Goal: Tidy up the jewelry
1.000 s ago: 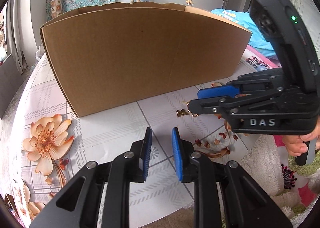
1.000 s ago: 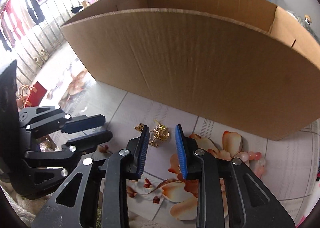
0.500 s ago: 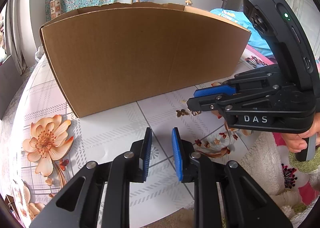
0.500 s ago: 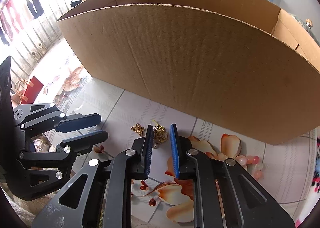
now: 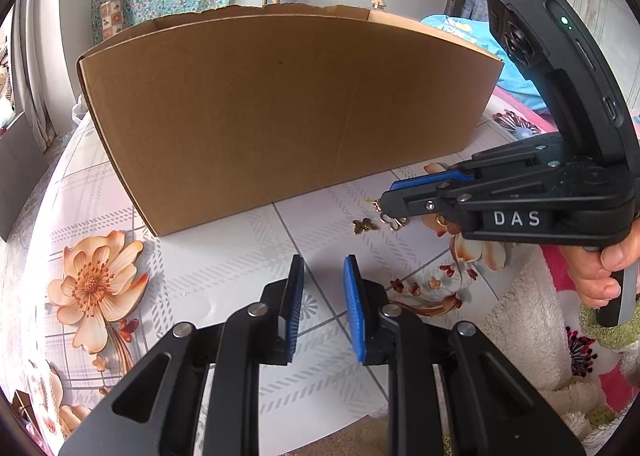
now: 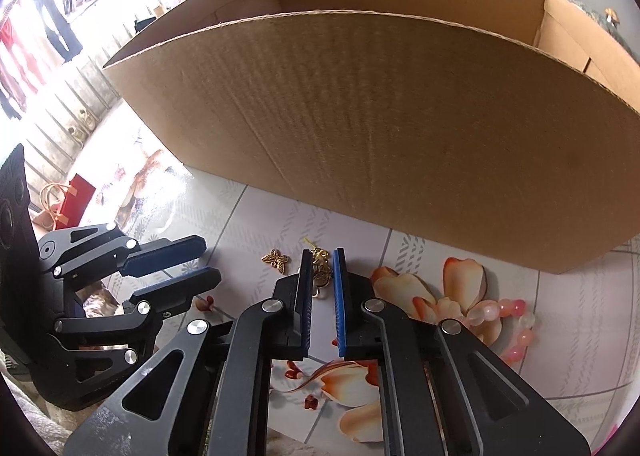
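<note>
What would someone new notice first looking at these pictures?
A big open cardboard box fills the middle, standing on a flower-print table. In front of it the right claw is closing around a small gold trinket, with a gold leaf charm loose beside it. A pink bead bracelet lies off to the right.

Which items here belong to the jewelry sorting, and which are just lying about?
Job:
gold charm cluster, between the closing right tool
gold flower charm
pink bead bracelet
cardboard box

Lying about:
red bag
fluffy towel
</note>
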A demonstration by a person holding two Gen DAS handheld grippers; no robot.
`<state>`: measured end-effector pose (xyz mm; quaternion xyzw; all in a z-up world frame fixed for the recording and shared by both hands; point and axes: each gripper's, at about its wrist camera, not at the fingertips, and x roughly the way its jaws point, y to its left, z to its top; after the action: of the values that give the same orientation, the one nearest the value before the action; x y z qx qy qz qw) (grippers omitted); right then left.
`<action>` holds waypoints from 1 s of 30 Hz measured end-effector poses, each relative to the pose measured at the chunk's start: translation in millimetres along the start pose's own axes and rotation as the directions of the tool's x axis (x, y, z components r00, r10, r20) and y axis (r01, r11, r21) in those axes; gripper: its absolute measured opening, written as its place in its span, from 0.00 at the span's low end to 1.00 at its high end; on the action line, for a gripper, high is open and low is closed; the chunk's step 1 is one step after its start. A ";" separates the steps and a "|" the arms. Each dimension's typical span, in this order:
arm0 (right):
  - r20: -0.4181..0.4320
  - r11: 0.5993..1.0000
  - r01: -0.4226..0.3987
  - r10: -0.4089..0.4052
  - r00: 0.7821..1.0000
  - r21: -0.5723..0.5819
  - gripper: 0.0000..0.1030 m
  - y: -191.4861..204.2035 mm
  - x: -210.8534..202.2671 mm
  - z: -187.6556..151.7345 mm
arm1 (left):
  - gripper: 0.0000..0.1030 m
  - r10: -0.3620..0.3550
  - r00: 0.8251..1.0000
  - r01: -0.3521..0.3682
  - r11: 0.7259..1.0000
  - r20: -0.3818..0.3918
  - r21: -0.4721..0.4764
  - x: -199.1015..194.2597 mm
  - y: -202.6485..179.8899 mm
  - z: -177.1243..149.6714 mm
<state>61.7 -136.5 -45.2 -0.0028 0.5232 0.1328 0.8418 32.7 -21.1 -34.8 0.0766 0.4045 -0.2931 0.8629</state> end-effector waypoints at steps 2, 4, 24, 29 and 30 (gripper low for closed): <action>0.002 1.000 -0.014 0.014 1.000 0.016 0.05 -2.2 0.9 0.0 | 0.19 0.001 1.000 -0.001 1.000 0.000 0.003 -0.2 -0.3 0.1; 0.003 0.999 -0.034 0.034 0.999 0.039 0.01 -10.2 -3.0 -1.0 | 0.19 0.001 1.000 -0.001 1.000 0.001 0.002 -0.5 -0.6 -0.1; 0.052 0.977 -0.114 0.106 0.993 0.182 0.01 -48.0 -30.4 -27.9 | 0.19 0.013 1.000 -0.013 1.000 0.004 0.003 -1.4 -2.9 -0.7; 0.072 0.970 -0.144 0.132 0.989 0.196 0.01 -41.3 -39.7 -37.2 | 0.19 0.015 1.000 -0.015 1.000 0.006 0.007 -1.5 -3.4 -0.7; 0.078 0.971 -0.128 0.114 0.990 0.203 0.03 -44.9 -45.1 -40.5 | 0.19 0.016 1.000 -0.016 1.000 0.006 0.009 -1.5 -3.8 -0.8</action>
<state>17.4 -195.7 -29.8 0.1214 0.5055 0.1288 0.8445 29.3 -23.2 -33.9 0.0825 0.4000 -0.2883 0.8660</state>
